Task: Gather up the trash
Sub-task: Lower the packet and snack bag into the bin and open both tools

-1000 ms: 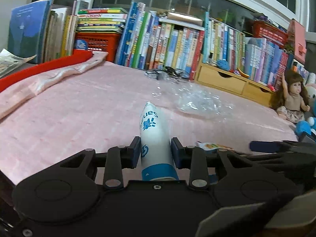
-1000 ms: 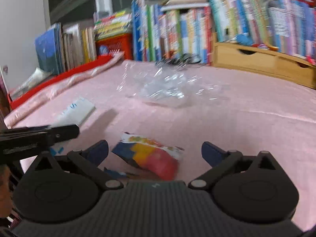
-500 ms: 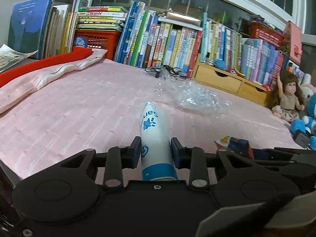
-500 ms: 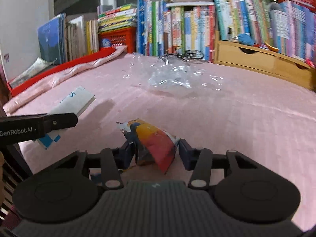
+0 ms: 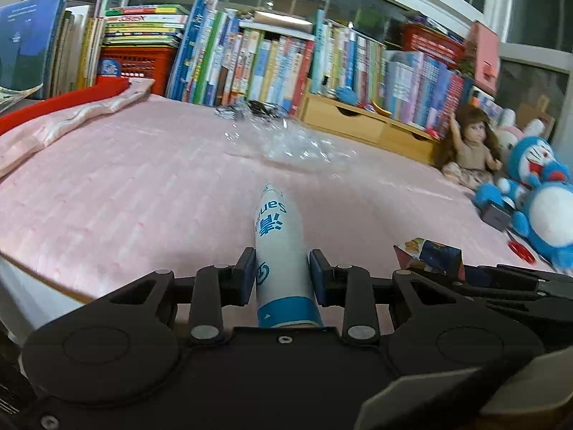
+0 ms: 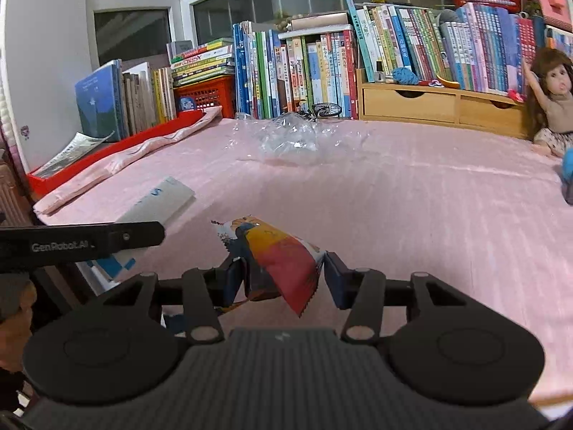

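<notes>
My left gripper (image 5: pixel 282 275) is shut on a white and blue wrapper (image 5: pixel 279 247) that sticks out forward between its pads, held above the pink bed cover (image 5: pixel 125 193). In the right wrist view the same white and blue wrapper (image 6: pixel 157 200) shows at the left beside the left gripper's arm. My right gripper (image 6: pixel 283 279) is shut on a crumpled snack wrapper (image 6: pixel 283 254) in red, yellow and dark blue, lifted off the cover. That snack wrapper (image 5: pixel 429 254) also shows at the right of the left wrist view. A crumpled clear plastic bag (image 6: pixel 290 139) lies farther back on the bed.
Rows of books (image 6: pixel 315 68) and a red basket (image 6: pixel 207 93) line the far edge. A wooden drawer unit (image 6: pixel 440 105), a doll (image 5: pixel 469 147) and a blue plush toy (image 5: pixel 540 197) stand at the right. A folded pink cloth on a red tray (image 6: pixel 118 154) lies at the left.
My right gripper shut on the snack wrapper and lifted it off the bed. Both grippers rose and pulled back. The left kept its hold on the white and blue wrapper.
</notes>
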A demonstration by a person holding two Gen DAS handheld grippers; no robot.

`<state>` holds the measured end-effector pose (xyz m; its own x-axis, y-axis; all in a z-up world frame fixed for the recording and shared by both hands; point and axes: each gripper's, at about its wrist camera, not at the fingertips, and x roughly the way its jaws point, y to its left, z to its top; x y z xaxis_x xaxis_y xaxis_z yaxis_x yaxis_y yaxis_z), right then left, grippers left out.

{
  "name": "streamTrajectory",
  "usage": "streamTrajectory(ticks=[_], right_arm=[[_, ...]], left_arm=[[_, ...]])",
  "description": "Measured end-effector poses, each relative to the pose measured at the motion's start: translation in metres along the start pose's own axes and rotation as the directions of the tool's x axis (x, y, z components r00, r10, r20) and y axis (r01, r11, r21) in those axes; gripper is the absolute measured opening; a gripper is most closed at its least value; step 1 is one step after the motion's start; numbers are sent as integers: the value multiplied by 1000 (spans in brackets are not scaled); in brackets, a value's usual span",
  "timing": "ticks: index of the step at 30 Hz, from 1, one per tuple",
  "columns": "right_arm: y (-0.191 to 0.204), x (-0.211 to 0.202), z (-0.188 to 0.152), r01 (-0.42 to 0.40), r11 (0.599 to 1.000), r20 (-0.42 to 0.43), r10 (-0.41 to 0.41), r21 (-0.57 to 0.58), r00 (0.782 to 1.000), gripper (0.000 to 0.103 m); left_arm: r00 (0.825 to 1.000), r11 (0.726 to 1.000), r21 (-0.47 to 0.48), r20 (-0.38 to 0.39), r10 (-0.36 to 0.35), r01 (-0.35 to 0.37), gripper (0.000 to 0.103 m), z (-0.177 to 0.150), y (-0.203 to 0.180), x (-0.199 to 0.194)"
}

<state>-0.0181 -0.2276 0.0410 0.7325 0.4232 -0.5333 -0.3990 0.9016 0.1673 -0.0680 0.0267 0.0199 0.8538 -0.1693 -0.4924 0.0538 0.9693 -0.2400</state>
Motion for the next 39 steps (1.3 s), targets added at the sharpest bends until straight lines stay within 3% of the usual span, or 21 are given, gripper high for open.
streamTrajectory(ticks=[11,20,24,31,39], right_arm=[[17,-57,-49,0,1000,-43,0,-8,999,56],[18,-65,-80,11,1000,-124,-8,24,992,57],[18,-59,-94,11,999,-175,-2,50,985,58],[22,-44,-117,13,998,-266,5,64,964,61],[25,-33,-133,14,997,-329,10,71,944,64]], left_arm=[[996,999,-6,-77,-47,46,30,-34,0,-52],[981,998,48,-188,-36,45,30,-59,2,-61],[964,997,53,-265,-36,52,30,-75,2,-53],[918,996,77,-397,-14,49,31,-102,1,-30],[873,996,84,-487,14,31,32,-131,4,-12]])
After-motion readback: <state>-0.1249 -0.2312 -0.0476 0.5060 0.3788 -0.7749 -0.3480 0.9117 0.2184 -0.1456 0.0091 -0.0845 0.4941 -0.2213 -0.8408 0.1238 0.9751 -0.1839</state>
